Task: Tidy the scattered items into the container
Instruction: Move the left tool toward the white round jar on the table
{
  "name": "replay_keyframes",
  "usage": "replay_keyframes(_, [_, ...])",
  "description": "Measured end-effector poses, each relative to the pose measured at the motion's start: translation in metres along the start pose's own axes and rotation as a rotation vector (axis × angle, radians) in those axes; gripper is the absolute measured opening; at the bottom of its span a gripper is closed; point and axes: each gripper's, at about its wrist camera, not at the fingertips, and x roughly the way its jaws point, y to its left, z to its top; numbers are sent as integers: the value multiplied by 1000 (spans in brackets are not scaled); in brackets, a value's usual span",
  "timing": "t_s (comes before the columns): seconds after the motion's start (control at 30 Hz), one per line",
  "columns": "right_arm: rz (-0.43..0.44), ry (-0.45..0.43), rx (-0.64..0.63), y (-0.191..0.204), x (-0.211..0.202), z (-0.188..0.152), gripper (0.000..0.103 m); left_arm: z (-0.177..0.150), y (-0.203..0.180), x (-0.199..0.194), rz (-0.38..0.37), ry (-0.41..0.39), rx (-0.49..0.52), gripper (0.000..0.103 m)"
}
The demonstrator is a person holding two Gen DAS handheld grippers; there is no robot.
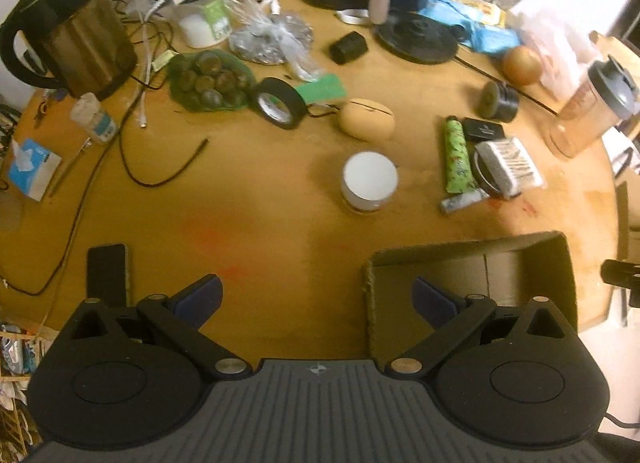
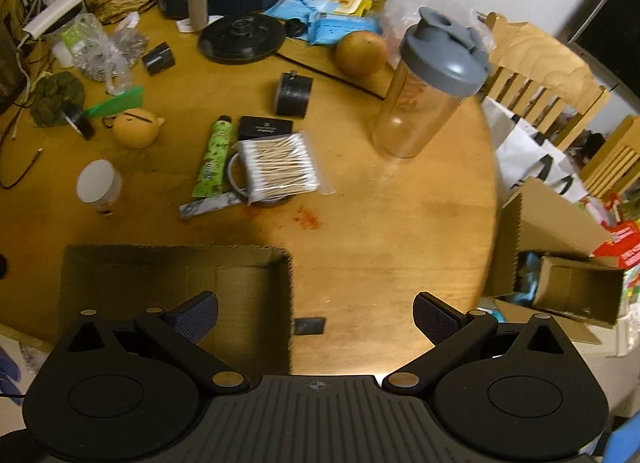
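Your left tool [image 1: 316, 297] and right tool [image 2: 316, 313] hang wide open, empty, over the cardboard box [image 2: 176, 253] on the tabletop [image 2: 380, 223].

Open cardboard box [image 2: 176, 263] at bench near edge; cotton-swab pack [image 2: 276, 167], green tube [image 2: 212, 159], white-lidded jar [image 2: 98, 185] scattered toward 12 o'clock.

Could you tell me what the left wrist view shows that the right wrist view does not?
Only the left wrist view shows the kettle, the tissue pack and the phone. Only the right wrist view shows the wooden chair and the boxes on the floor. Both show the cardboard box, the white-lidded jar, the green tube, the cotton swabs and the shaker bottle.
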Motion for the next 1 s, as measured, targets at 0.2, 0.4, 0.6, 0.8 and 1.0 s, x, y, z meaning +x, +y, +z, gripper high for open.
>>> replay_keyframes(0.2, [55,-31,6,-15,2,4,103,4,-19,-5,0,-4,2,103])
replay_keyframes(0.4, [143,-61,7,-39,6,9,103,3,-38,-6,-32,3,-24,103])
replay_keyframes(0.6, [251,-55,44,-65,14,11,103,-5,-49,-6,-98,14,-89,103])
replay_keyframes(0.8, [317,-50,45,-80,23,10,103,-7,-50,-8,-122,6,-158,103])
replay_keyframes(1.0, [311,-74,27,-84,25,13,103,-3,-42,-6,-141,3,-212,103])
